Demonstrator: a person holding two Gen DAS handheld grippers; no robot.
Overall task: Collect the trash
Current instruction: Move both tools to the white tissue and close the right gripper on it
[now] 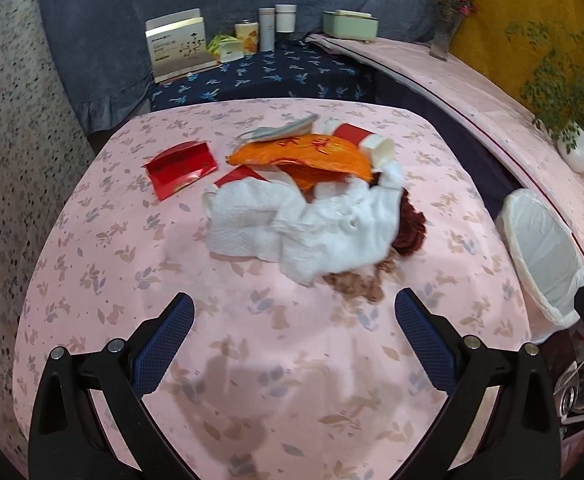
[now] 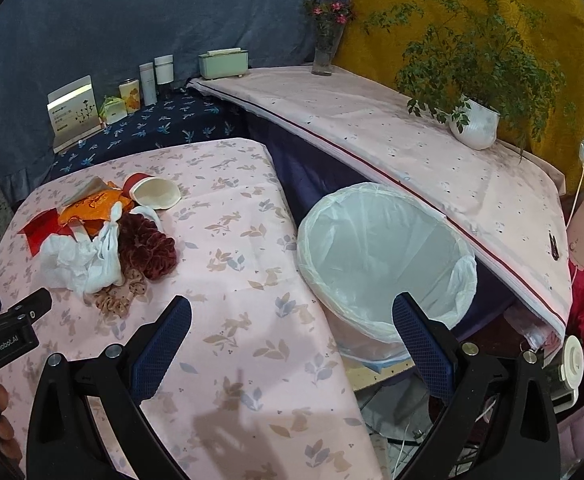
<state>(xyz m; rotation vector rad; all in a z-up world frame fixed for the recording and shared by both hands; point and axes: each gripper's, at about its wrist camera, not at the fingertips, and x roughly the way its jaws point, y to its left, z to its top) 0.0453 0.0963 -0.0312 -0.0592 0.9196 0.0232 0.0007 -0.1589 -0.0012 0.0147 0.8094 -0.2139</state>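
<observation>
Both the left gripper (image 1: 294, 312) and the right gripper (image 2: 292, 314) are wide open, holding nothing; the trash pile (image 1: 312, 208) lies near the table's (image 1: 251, 360) far edge.

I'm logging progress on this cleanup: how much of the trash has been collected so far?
Nothing looks done: the lined bin appears empty. Nothing is in hand either; the left gripper and right gripper are both open. Everything is left on the table: the white tissues, orange wrapper, paper cup and red envelope.
</observation>
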